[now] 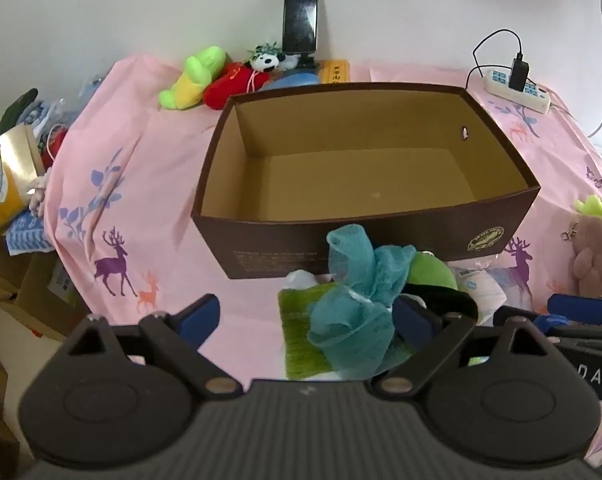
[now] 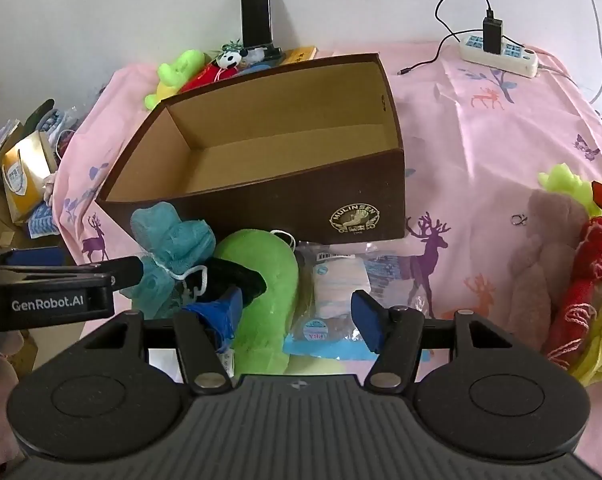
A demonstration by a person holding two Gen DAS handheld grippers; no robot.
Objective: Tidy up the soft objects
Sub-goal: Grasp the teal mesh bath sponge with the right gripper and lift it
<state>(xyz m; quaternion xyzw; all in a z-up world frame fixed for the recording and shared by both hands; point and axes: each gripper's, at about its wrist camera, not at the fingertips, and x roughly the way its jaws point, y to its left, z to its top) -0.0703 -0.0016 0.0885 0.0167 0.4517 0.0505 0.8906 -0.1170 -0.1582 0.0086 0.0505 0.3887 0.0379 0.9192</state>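
Note:
An empty brown cardboard box (image 1: 365, 240) (image 2: 261, 208) stands on the pink cloth. Just in front of it lies a teal mesh bath sponge (image 1: 357, 312) (image 2: 173, 240) on a green cloth (image 1: 299, 336). My left gripper (image 1: 307, 318) is open wide around the sponge, which rests against the right pad only. Beside it lies a green plush toy (image 2: 261, 280) with a black part. My right gripper (image 2: 293, 316) hangs open over this toy, and its right pad stands clear of it, above a plastic packet (image 2: 333, 292). One left finger (image 2: 117, 270) reaches in from the left.
Green-yellow (image 1: 193, 80), red (image 1: 231, 86) and panda (image 1: 265, 60) plush toys lie behind the box below a propped phone (image 1: 300, 20). A power strip (image 2: 501, 54) sits at back right. A brownish bear (image 2: 549, 248) and red and yellow toys lie at right. Bags clutter the left.

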